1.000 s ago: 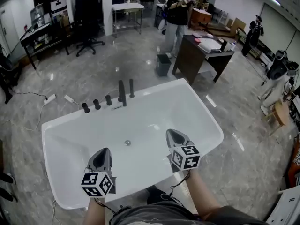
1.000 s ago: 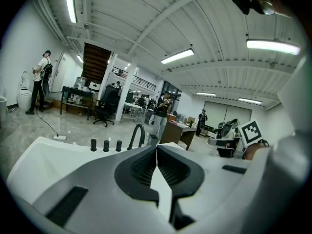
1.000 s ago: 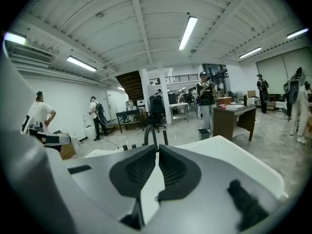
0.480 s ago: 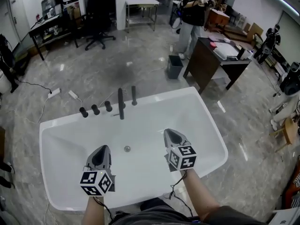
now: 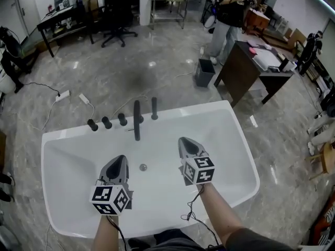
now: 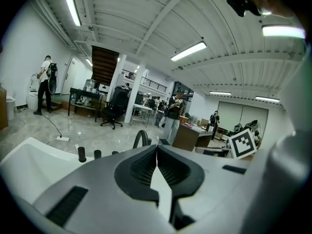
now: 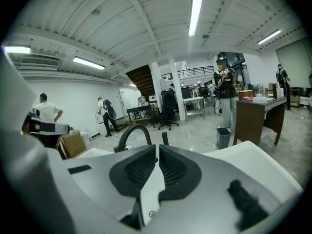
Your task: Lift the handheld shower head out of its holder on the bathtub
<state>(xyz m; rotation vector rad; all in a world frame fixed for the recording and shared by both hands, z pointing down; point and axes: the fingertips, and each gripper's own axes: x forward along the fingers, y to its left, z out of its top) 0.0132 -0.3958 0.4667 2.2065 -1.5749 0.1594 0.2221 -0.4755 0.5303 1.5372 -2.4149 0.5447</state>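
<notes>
two grippers hang over the white bathtub: the left gripper and the right gripper, each clenched with nothing between its jaws. the tub's floor has a round drain between them. the handheld shower head stands upright in its holder on the far rim, beside the curved spout and three knobs, well apart from both grippers. a grey bin stands on the floor beyond.
</notes>
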